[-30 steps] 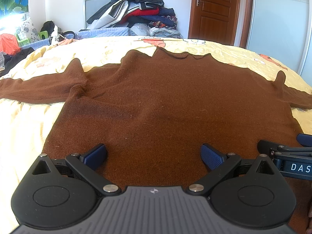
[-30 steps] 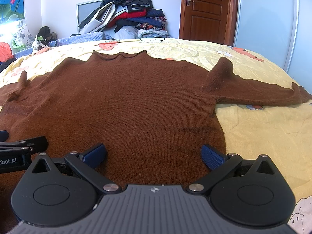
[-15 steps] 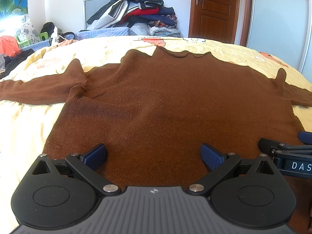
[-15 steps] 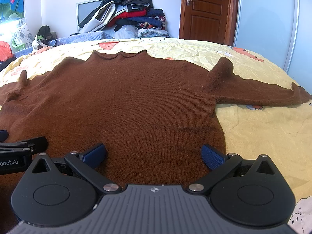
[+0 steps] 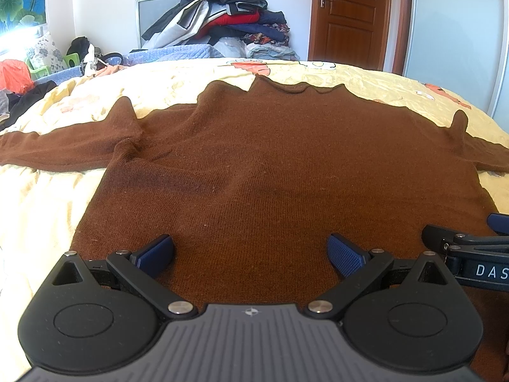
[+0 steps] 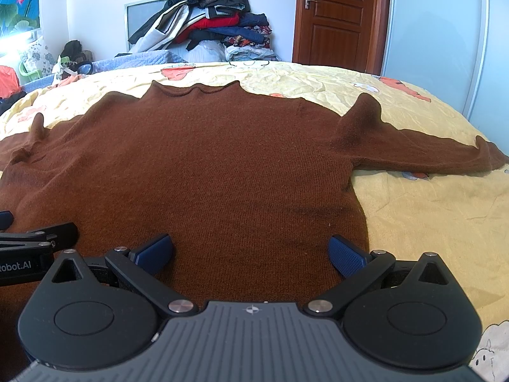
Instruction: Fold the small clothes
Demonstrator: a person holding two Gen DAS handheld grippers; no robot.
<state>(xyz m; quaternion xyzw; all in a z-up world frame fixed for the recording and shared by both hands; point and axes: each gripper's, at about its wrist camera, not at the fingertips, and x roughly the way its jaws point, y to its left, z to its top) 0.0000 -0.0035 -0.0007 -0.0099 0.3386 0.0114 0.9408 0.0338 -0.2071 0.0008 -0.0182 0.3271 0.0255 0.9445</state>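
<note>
Both sleeves of brown sweater (image 5: 280, 165) lie outspread, flat.

The sweater (image 5: 286, 165) lay flat on the bed (image 5: 38, 210), collar away from me, one sleeve out to each side. My left gripper (image 5: 251, 251) sat over its near hem, my right gripper (image 6: 251, 251) just beside it to the right. Behind the bed stood a clothes pile (image 5: 222, 22), a door (image 5: 350, 12) to its right.

Both wrist views face forward, low, sharing the sweater (image 5: 270, 165).
</note>
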